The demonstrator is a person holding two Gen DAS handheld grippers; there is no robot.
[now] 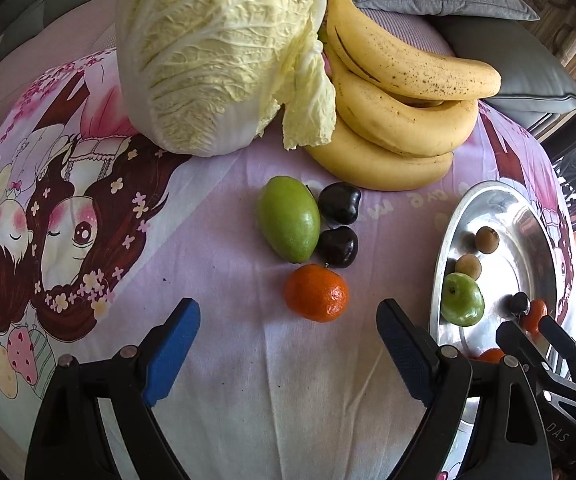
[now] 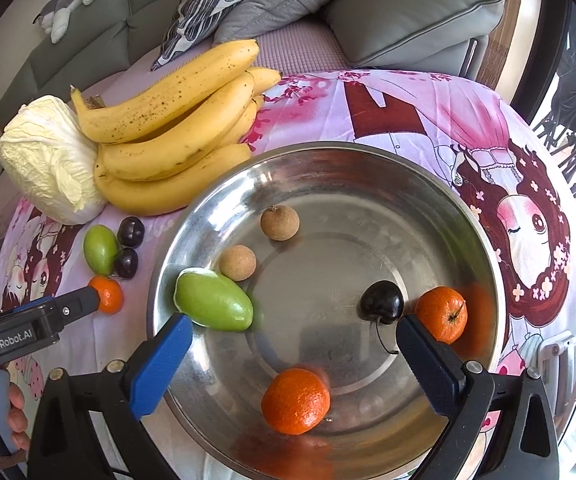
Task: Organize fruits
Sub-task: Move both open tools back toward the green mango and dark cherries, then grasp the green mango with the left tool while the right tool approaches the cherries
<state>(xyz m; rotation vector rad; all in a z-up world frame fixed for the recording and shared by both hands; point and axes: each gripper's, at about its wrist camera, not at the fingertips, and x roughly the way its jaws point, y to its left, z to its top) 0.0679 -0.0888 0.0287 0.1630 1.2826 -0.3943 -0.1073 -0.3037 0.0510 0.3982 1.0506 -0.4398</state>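
Loose fruit on the printed cloth [image 1: 215, 264]: one mandarin [image 1: 316, 293], glossy orange and dimpled; one green oval fruit [image 1: 288, 219], smooth and unblemished; two dark cherries [image 1: 339, 198] just beside it, the nearer cherry close to the mandarin.

Left gripper [image 1: 288, 332]: jaws spread wide, nothing between them, held over the cloth just short of the mandarin, which lies roughly centred ahead of the gap.

Steel bowl [image 2: 368, 160], to the right of the loose group, contains two mandarins [image 2: 296, 401], one near the front rim and one at the right wall; one black cherry [image 2: 382, 302] with stem; one green oval fruit [image 2: 213, 300] against the left wall; two tan round fruits [image 2: 237, 263], likely longans, behind it.

Right gripper [image 2: 294, 340]: jaws wide apart, empty, hanging over the bowl interior.

Behind the loose fruit: a napa cabbage [image 1: 219, 52] and a bunch of bananas [image 1: 400, 112], freckled, touching each other. Grey cushions [image 2: 412, 12] beyond. Nothing lies between the left gripper and the mandarin.
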